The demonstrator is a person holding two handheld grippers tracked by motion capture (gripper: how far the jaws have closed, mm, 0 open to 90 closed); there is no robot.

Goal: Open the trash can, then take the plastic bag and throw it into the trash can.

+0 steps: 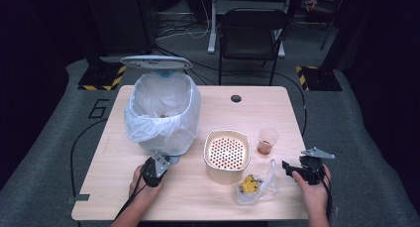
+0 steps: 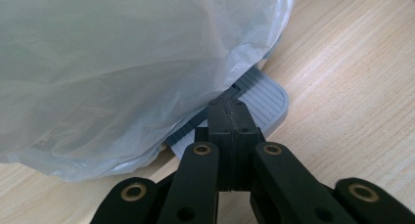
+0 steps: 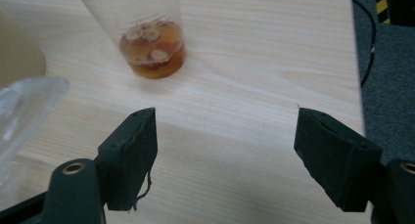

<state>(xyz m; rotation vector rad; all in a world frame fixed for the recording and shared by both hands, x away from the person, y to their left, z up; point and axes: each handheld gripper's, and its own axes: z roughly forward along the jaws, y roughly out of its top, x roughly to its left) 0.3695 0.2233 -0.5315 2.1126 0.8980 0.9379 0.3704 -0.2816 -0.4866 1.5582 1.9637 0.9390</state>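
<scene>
A pale wooden counter (image 1: 277,108) carries a white pedal bin lined with a clear plastic bag (image 1: 162,113) at far left. The left gripper (image 2: 230,111), jaws shut, presses its grey ribbed pedal (image 2: 266,99). A cream perforated tub (image 1: 227,155) stands centre, with a crumpled clear bag (image 1: 255,185) near it. The right gripper (image 3: 225,141), jaws apart and empty, faces a clear plastic cup of brown liquid (image 3: 151,43).
</scene>
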